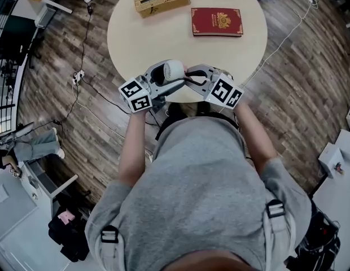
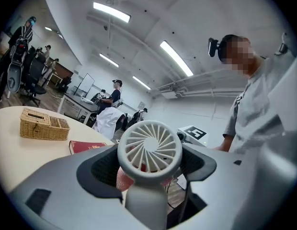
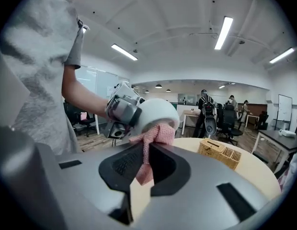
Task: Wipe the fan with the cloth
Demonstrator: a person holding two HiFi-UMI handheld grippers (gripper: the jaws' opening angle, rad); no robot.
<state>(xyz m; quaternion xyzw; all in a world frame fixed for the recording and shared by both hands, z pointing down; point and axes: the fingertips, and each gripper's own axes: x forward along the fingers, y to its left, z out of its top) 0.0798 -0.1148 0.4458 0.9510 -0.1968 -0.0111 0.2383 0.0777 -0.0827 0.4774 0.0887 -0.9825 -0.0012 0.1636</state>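
Here, the left claw (image 2: 149, 170) is closing narrowly on the stem of the small white fan (image 2: 149, 150), holding it upright. In the left gripper view the round grille is facing the camera and standing just above the two dark pads, with the stem running down between them. The right claw (image 3: 144, 163) is pinching a pink cloth (image 3: 151, 147) between its jaws, which are nearly together on the fabric. The bunched upper end of the cloth is pressing against the smooth rounded back of the fan's head, while a loose corner is hanging down between the jaws. So the fan is sitting between the two claws, touching the cloth on the side away from the grille. In the head view both claws are meeting just in front of the person's chest, over the near edge of the round worktop (image 1: 163, 44). Farther back on it a wicker basket (image 1: 162, 0) and a red book (image 1: 217, 21) are lying well apart from the claws.
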